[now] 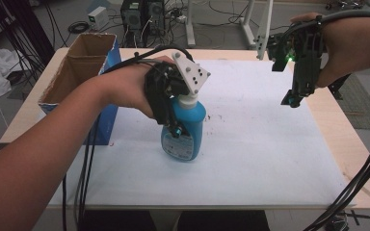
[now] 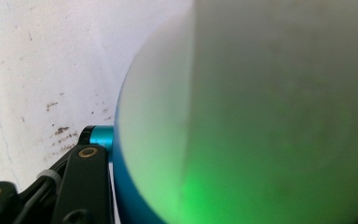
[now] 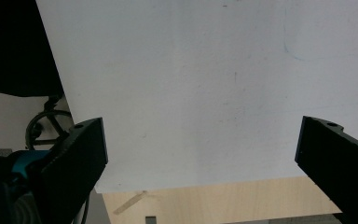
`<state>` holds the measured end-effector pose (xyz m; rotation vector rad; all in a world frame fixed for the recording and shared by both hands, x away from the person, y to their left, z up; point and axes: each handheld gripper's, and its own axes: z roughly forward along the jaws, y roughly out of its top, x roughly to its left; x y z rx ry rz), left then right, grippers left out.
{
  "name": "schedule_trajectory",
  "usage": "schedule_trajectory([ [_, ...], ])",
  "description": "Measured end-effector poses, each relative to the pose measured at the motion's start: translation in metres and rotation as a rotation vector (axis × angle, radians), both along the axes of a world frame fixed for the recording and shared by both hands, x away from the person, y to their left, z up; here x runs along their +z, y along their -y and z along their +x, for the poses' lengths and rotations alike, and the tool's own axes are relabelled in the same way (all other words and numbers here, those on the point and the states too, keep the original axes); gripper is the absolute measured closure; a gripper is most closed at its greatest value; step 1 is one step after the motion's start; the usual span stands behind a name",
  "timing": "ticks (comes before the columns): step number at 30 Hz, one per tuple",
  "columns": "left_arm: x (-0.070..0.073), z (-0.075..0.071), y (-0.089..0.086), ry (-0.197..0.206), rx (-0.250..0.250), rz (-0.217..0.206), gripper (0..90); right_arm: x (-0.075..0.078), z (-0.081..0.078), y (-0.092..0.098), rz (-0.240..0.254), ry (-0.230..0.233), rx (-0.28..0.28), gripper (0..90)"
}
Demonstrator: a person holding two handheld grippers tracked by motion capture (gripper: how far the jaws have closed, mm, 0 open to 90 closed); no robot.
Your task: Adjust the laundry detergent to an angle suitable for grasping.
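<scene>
Left hand-held gripper (image 1: 173,113) clamped on blue spray bottle (image 1: 185,132), upright on white sheet (image 1: 260,139) covering desk (image 1: 337,139), just beside cardboard box (image 1: 84,60). Right hand-held gripper (image 1: 296,96) raised at far right, jaws wide apart, holding nothing.

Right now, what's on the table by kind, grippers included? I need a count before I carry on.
Spray bottles: 1, the blue spray bottle, held in the left gripper
Cardboard boxes: 1, the open cardboard box at the table's left edge
White mats: 1, the white mat
Grippers: 2, the left one, and the right gripper with jaws apart above the mat
Total: 5
</scene>
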<state>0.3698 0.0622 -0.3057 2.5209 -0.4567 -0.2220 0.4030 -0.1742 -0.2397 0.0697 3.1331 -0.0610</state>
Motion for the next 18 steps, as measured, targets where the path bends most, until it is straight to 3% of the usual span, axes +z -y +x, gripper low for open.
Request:
schedule_trajectory([
  [13,-0.015,0.001,-0.009,0.019,-0.008,-0.039,43.5,-0.003,-0.001,0.001,0.001,0.0,-0.008,1.5],
  [18,-0.022,0.003,-0.01,0.009,-0.005,-0.019,43.4,-0.007,-0.001,0.001,0.0,-0.006,-0.003,1.5],
])
